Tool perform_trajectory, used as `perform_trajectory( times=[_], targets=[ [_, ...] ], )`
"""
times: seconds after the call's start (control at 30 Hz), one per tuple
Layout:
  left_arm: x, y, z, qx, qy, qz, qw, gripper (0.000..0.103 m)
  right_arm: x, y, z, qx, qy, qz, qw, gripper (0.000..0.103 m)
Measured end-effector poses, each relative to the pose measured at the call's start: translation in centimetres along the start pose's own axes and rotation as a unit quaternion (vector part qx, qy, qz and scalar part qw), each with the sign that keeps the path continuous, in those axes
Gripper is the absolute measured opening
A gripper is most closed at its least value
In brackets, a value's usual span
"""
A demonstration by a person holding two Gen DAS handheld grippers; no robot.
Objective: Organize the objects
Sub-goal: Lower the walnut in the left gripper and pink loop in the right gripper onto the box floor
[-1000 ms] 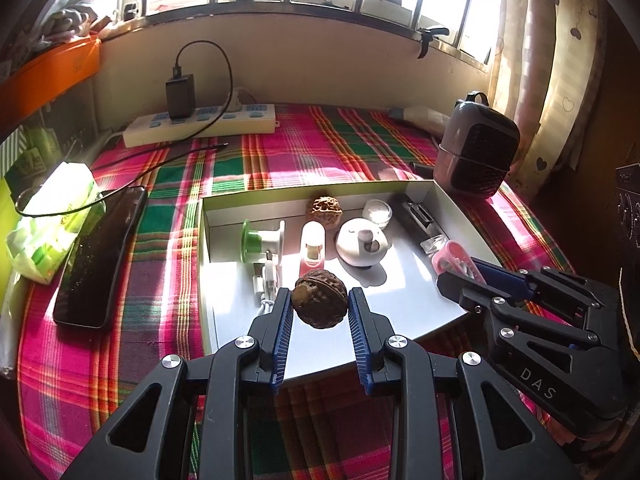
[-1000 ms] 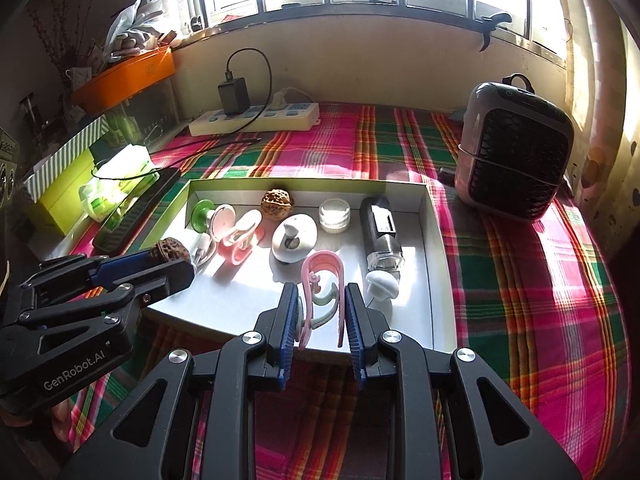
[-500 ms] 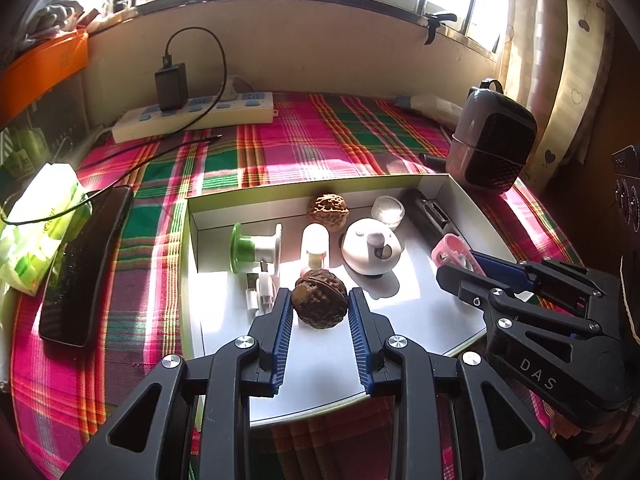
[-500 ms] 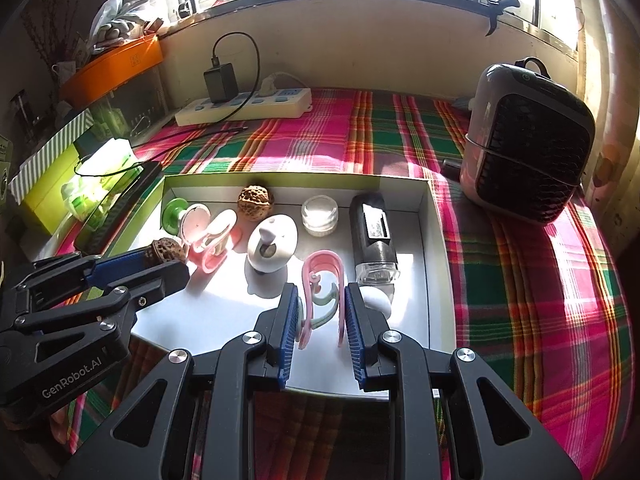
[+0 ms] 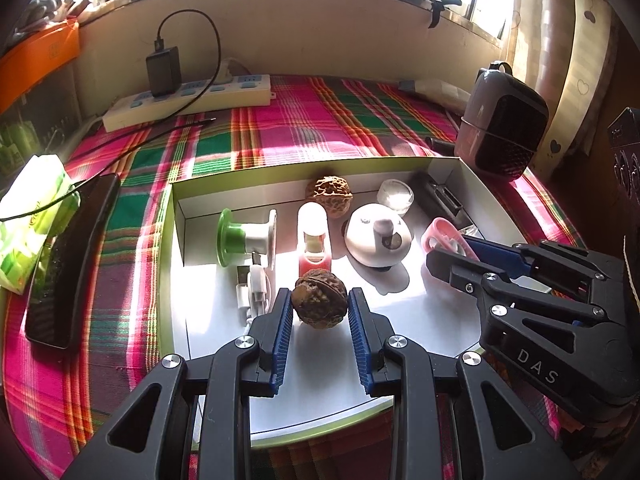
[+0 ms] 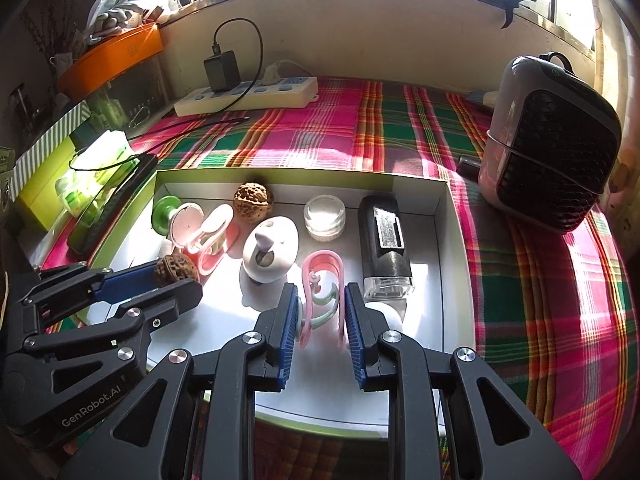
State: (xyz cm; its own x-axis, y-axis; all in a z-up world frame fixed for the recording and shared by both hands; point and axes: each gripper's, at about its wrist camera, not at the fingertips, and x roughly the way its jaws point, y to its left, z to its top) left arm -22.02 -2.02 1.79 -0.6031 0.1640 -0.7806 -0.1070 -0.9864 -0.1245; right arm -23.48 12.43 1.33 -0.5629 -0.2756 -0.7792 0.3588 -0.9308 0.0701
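My L gripper (image 5: 319, 312): black plastic frame w/ triangular cutouts, silver screws, ribbed blue pads (image 5: 282, 330). White "GenRobot.AI" on its side in the R view. R gripper (image 6: 322, 314): same build; "DAS" lettering on it in the L view.

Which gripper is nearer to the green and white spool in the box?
Left. The left gripper, holding a walnut, is just in front of the spool; the right gripper is further off, across the box.

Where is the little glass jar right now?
The glass jar sits at the back of the white tray, between the loose walnut and the black device.
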Motion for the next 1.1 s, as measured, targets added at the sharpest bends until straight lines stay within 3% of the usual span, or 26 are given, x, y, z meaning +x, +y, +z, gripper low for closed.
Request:
perform_trajectory(
  times=[1.1],
  targets=[
    [0.52, -0.25, 0.04, 0.003, 0.005, 0.006, 1.0, 0.026, 0.66, 0.02, -0.17, 0.002, 0.009, -0.001, 1.0, 0.025]
  ],
)
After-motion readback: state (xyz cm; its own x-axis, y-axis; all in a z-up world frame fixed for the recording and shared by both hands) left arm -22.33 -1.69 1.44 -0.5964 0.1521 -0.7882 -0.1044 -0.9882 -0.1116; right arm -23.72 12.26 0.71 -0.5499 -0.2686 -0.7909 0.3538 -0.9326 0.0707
